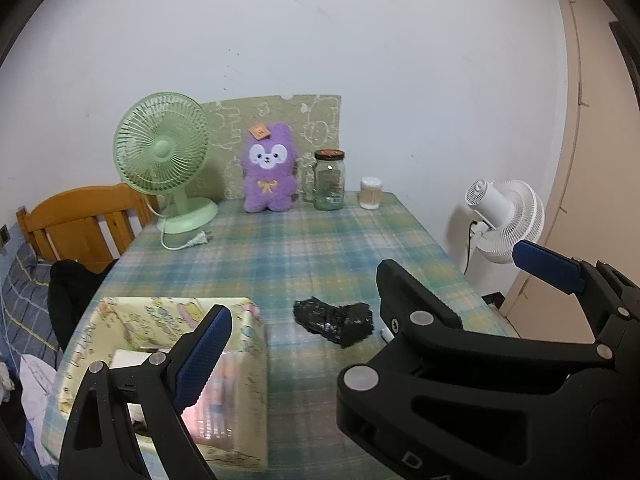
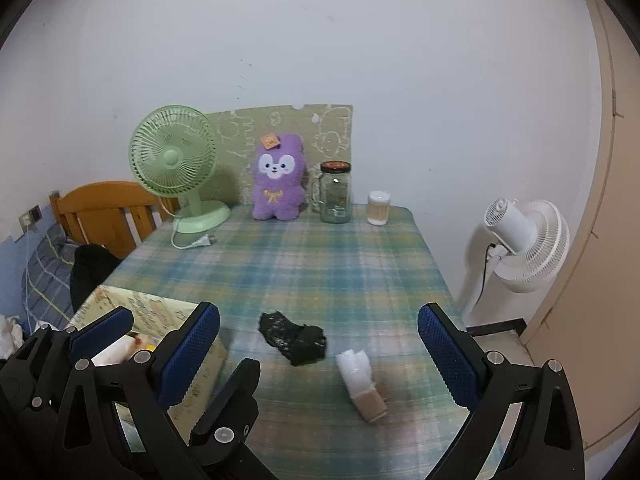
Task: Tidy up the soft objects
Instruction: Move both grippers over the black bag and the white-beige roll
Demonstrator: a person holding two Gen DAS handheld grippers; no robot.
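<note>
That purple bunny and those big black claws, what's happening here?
A person holds two open black-and-blue grippers, left gripper and right gripper, over the plaid-covered table. Neither holds anything. A crumpled black cloth and a white rolled bundle lie loose beside the yellow patterned box. The purple plush bunny sits at the back.

White wall (image 2: 360,40), wooden chair (image 2: 104,208), plaid table (image 2: 320,264)
</note>
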